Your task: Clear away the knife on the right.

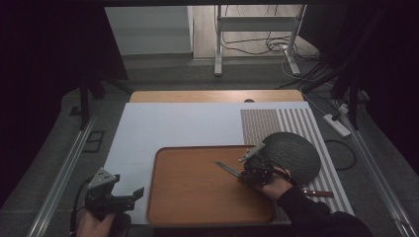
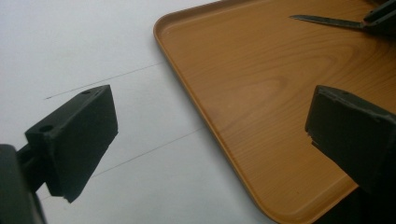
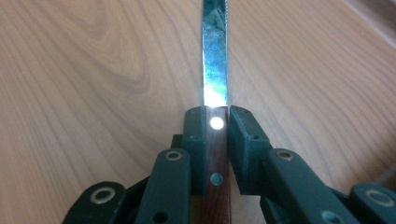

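A wooden table [image 1: 217, 95] carried the work, only its far edge showing bare. A large white sheet [image 1: 173, 123] covered most of its top, with thin pencil lines across it in the left gripper view. On the right side lay a mat [image 1: 296, 123] patterned in fine checks and pale stripes. A wooden tray [image 1: 197, 197] with rounded corners and a low raised rim lay near the front, mostly on the white sheet, its right end over the mat. A dark round woven placemat [image 1: 296, 153] rested on the striped mat, just beside the tray's far right corner.
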Action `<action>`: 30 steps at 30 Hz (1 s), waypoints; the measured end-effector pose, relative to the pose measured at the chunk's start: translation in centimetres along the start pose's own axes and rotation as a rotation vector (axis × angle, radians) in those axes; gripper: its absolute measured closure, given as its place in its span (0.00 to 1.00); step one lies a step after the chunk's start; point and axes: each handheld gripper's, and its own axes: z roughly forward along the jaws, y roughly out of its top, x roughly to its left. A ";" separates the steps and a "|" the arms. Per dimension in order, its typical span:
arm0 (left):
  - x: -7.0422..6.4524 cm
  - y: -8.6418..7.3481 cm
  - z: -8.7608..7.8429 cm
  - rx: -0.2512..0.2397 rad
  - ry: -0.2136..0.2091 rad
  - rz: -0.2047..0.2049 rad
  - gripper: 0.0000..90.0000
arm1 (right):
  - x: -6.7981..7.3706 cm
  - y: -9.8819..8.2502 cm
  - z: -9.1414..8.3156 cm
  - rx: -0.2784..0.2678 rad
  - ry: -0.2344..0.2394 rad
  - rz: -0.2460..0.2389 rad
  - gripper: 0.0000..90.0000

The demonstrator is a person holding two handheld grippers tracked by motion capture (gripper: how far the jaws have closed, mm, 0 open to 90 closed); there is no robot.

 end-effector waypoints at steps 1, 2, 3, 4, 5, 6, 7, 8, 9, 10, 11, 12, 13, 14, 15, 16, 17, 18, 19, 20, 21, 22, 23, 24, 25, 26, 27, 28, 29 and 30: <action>0.0 0.0 0.0 0.000 0.000 0.000 0.03 | -0.1 0.0 0.0 0.003 0.011 0.008 0.84; 0.0 0.0 0.0 0.000 0.000 0.000 0.03 | -0.1 0.0 -0.1 0.004 0.019 0.014 0.79; 0.0 0.0 0.0 0.000 0.000 0.000 0.03 | -0.3 0.0 -0.4 -0.011 0.023 0.019 0.75; 0.0 0.0 0.0 0.001 0.001 0.000 0.03 | -0.4 0.1 -0.7 -0.025 0.025 0.022 0.72; 0.0 0.0 0.0 0.002 0.001 0.001 0.03 | -0.5 0.2 -1.0 -0.037 0.023 0.022 0.70; 0.0 0.0 0.0 0.003 0.001 0.001 0.03 | -0.5 0.4 -1.3 -0.055 0.020 0.018 0.69; 0.0 0.0 0.0 0.004 0.002 0.001 0.03 | -0.5 0.6 -1.6 -0.063 0.013 0.011 0.70; 0.0 0.0 0.0 0.004 0.002 0.001 0.03 | -0.5 0.8 -1.8 -0.067 0.014 0.003 0.74; 0.0 0.0 0.0 0.004 0.002 0.001 0.03 | -0.4 0.9 -1.9 -0.068 0.025 -0.008 0.82; 0.0 0.0 0.0 0.004 0.002 0.001 0.03 | -0.2 1.1 -1.9 -0.069 0.038 -0.023 0.89; 0.0 0.0 0.0 0.004 0.002 0.002 0.03 | 0.0 1.3 -1.9 -0.065 0.046 -0.038 0.95; 0.0 0.0 0.0 0.004 0.002 0.002 0.03 | 0.3 1.5 -1.7 -0.057 0.052 -0.057 0.99; 0.0 0.0 0.1 0.004 0.003 0.002 0.03 | 0.5 1.7 -1.5 -0.049 0.059 -0.071 1.00; 0.0 0.0 0.1 0.005 0.002 0.002 0.03 | 0.8 1.9 -1.3 -0.041 0.065 -0.082 1.00; 0.0 0.0 0.1 0.005 0.002 0.002 0.03 | 0.9 2.1 -1.0 -0.033 0.065 -0.093 1.00; 0.0 0.0 0.0 0.004 0.002 0.002 0.03 | 1.1 2.2 -0.7 -0.027 0.065 -0.106 1.00; 0.0 0.0 0.0 0.004 0.002 0.002 0.03 | 1.2 2.4 -0.2 -0.016 0.061 -0.117 1.00; 0.0 0.0 0.0 0.004 0.002 0.001 0.04 | 1.2 2.5 0.1 -0.008 0.062 -0.120 1.00; 0.0 0.0 0.0 0.004 0.002 0.001 0.03 | 1.2 2.5 0.5 0.001 0.059 -0.122 1.00; 0.0 0.0 0.0 0.004 0.002 0.001 0.03 | 1.1 2.5 0.7 0.007 0.059 -0.124 1.00; 0.0 0.0 0.0 0.004 0.002 0.001 0.03 | 1.0 2.5 1.0 0.014 0.057 -0.123 1.00; 0.0 0.0 0.0 0.004 0.002 0.002 0.03 | 0.9 2.5 1.2 0.021 0.056 -0.120 1.00; 0.0 0.0 0.0 0.004 0.002 0.003 0.03 | 0.8 2.4 1.4 0.025 0.061 -0.116 1.00; 0.0 0.0 0.0 0.004 0.002 0.003 0.03 | 0.6 2.4 1.4 0.021 0.067 -0.105 1.00; 0.0 0.0 0.0 0.004 0.002 0.003 0.03 | 0.6 2.3 1.3 0.025 0.054 -0.104 1.00; 0.0 0.0 0.0 0.004 0.002 0.002 0.03 | 0.5 2.3 1.2 0.029 0.039 -0.107 1.00; 0.0 0.0 0.0 0.004 0.001 0.003 0.03 | 0.3 2.2 1.1 0.033 0.039 -0.103 1.00; 0.0 0.0 0.0 0.003 0.001 0.004 0.03 | 0.1 2.1 1.0 0.034 0.031 -0.093 1.00; 0.0 0.0 0.0 0.003 0.001 0.003 0.03 | -0.1 1.9 0.9 0.038 0.024 -0.091 1.00; 0.0 0.0 0.0 0.003 0.001 0.004 0.03 | -0.3 1.8 0.8 0.037 0.020 -0.083 1.00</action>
